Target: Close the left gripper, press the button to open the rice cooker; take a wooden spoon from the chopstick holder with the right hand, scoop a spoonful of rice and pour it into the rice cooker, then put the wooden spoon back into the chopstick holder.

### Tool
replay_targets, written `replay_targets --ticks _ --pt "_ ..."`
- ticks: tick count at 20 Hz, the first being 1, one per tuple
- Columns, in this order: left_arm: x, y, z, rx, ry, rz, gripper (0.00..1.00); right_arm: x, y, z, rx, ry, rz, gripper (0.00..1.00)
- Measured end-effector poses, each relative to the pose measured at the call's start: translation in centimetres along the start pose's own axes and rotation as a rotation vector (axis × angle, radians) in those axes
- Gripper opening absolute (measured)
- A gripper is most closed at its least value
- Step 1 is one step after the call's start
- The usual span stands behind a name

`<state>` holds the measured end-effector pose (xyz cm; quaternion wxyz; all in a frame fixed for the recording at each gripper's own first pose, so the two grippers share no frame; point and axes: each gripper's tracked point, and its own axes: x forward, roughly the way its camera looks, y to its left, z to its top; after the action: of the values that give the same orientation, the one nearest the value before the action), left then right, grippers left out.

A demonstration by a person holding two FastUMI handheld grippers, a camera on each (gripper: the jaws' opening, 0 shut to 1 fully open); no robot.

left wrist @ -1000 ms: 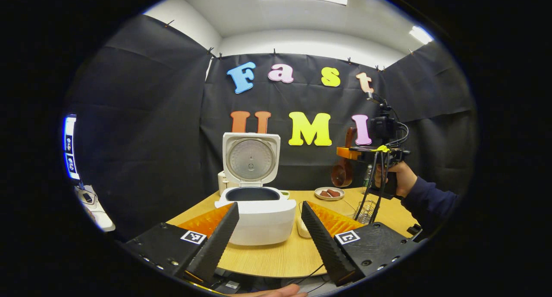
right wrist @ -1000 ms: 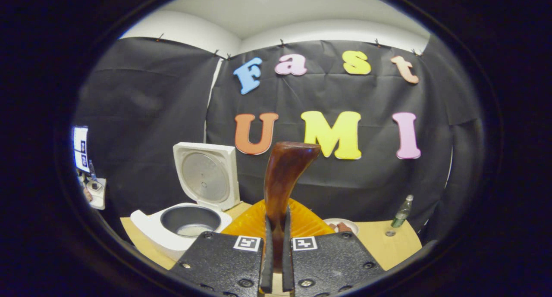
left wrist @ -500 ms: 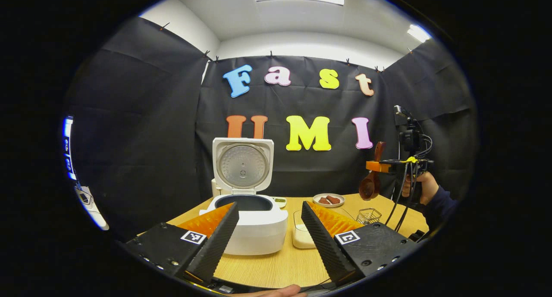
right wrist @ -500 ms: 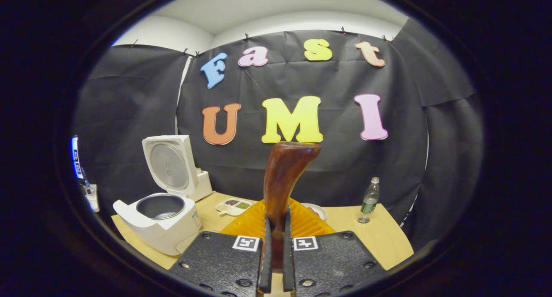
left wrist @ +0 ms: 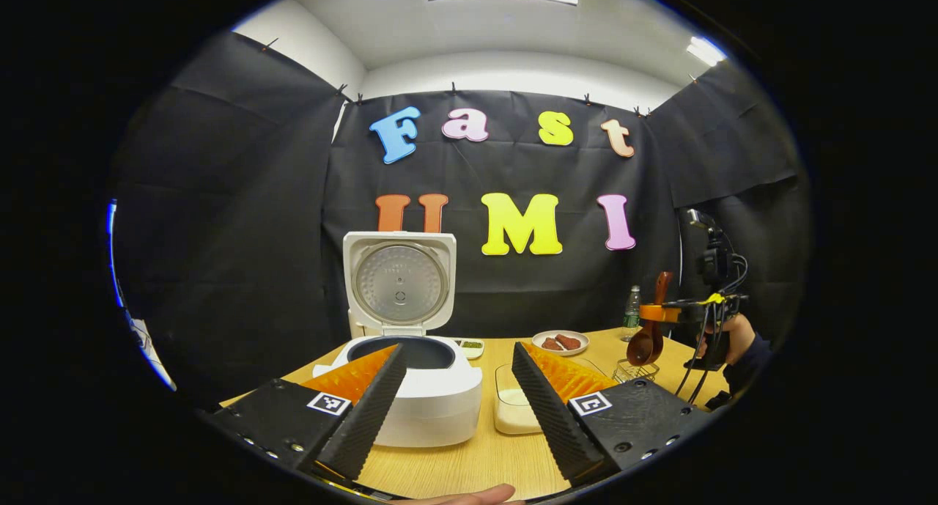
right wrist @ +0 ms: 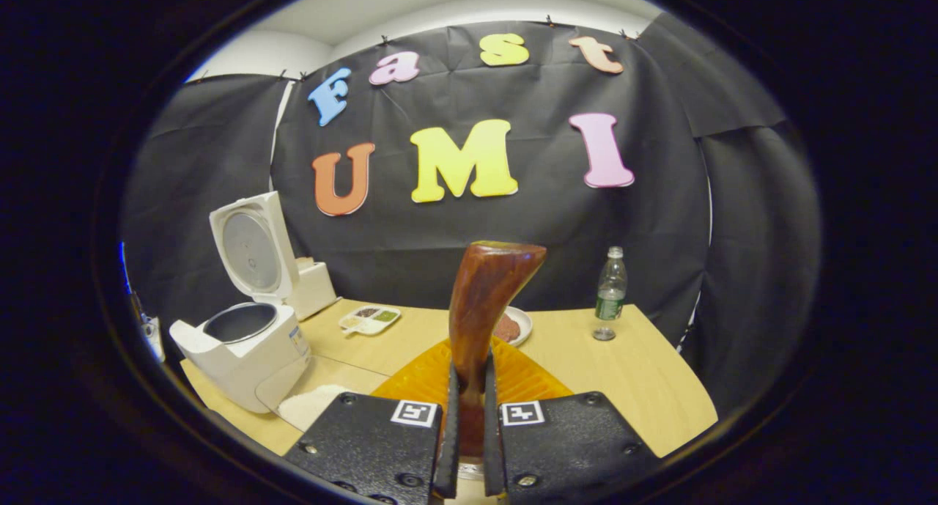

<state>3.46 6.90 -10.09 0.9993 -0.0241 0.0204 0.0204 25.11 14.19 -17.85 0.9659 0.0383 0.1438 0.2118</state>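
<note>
Wooden spoon (right wrist: 484, 300), glossy dark brown with a curved handle, stands clamped between the right gripper (right wrist: 469, 454) fingers above the chopstick holder (left wrist: 634, 371), a wire basket. Left gripper (left wrist: 454, 410) hangs spread before the smooth white rice cooker (left wrist: 410, 388), lid up.

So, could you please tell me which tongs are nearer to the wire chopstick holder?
Right. The right tongs hold the wooden spoon just above the chopstick holder; the left tongs sit open farther off, facing the rice cooker.
</note>
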Motion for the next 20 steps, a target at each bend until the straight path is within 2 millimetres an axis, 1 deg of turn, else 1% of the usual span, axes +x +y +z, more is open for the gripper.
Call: replay_targets --ticks 1,2,3,4,5,6,7,8,9,10,12,14,16,18,20 --pt "0.2 0.0 0.0 -0.004 0.007 0.000 0.93 -0.1 0.0 0.0 0.021 -0.006 0.000 0.19" --pt "0.6 0.1 -0.1 -0.006 0.009 0.003 0.93 -0.5 -0.9 0.1 0.041 -0.014 -0.031 0.26" --pt "0.9 0.4 0.2 -0.005 0.005 0.005 0.93 -1.0 -2.2 0.6 0.067 -0.034 -0.060 0.39" --pt "1.2 0.6 0.3 -0.008 0.004 0.003 0.93 -2.4 -2.6 1.0 0.103 -0.035 -0.078 0.59" --pt "1.5 0.3 0.3 -0.021 0.011 -0.016 0.93 -2.9 -2.8 0.7 0.135 -0.040 -0.107 0.80" --pt "1.9 0.0 0.5 -0.040 0.015 -0.038 0.93 -4.3 -2.7 1.3 0.155 -0.048 -0.117 0.89" --pt "2.1 0.1 0.8 -0.055 0.019 -0.049 0.93 -5.6 -2.4 2.1 0.167 -0.073 -0.117 0.89" --pt "2.4 0.4 1.0 -0.064 0.020 -0.051 0.93 -6.9 -2.4 2.9 0.164 -0.094 -0.135 0.84" --pt "2.6 1.1 1.4 -0.064 0.016 -0.043 0.93 -8.0 -2.8 3.0 0.145 -0.101 -0.165 0.85" --pt "2.8 1.7 1.7 -0.059 0.013 -0.034 0.93 -8.9 -2.9 3.2 0.125 -0.114 -0.186 0.94" --pt "3.7 2.8 2.1 -0.047 0.020 -0.037 0.94 -11.4 -2.9 2.9 0.101 -0.110 -0.222 0.94" --pt "4.6 5.1 2.7 -0.023 0.016 0.002 0.94 -13.7 -2.3 3.2 0.104 -0.108 -0.223 0.94" --pt "5.5 7.2 3.8 -0.017 0.007 0.043 0.94 -15.7 -1.5 3.0 0.093 -0.117 -0.224 0.94" --pt "6.5 7.8 5.2 -0.043 -0.002 0.034 0.94 -17.3 -1.3 3.0 0.066 -0.130 -0.233 0.94" --pt "7.6 9.0 6.6 -0.060 -0.007 0.037 0.94 -19.1 -0.8 3.0 0.025 -0.138 -0.242 0.94"
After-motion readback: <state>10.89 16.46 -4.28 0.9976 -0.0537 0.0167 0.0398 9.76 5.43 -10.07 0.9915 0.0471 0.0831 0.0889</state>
